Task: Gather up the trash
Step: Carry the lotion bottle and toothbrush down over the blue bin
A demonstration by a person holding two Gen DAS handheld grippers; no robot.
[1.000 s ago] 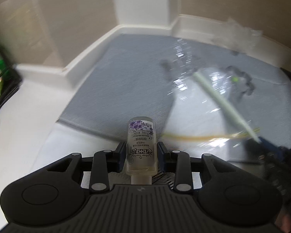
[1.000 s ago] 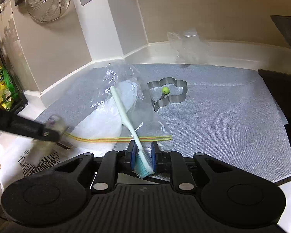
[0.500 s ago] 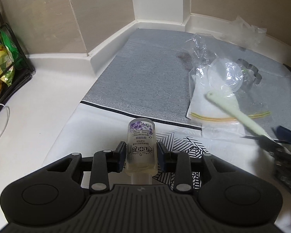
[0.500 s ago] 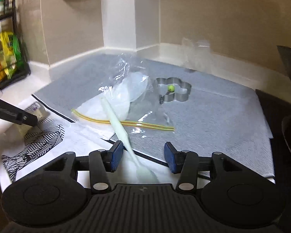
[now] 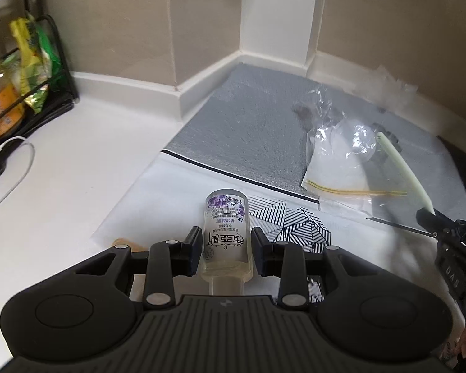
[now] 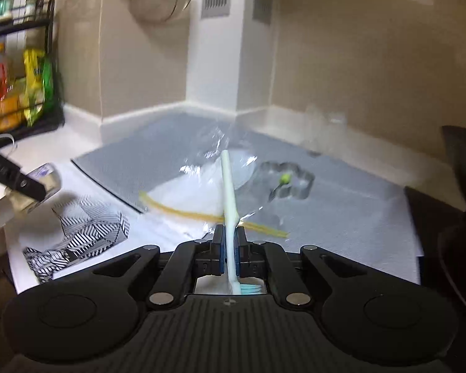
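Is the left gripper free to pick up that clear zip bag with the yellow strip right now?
Probably not. The left gripper is already shut on a small clear bottle with a purple flower label; the zip bag lies uncovered on the grey mat, but the jaws are occupied.

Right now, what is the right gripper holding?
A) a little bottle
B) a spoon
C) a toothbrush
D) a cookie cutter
C: the right gripper is shut on the pale green toothbrush, with the bristles pointing back toward the camera; the little bottle is in the left gripper instead.
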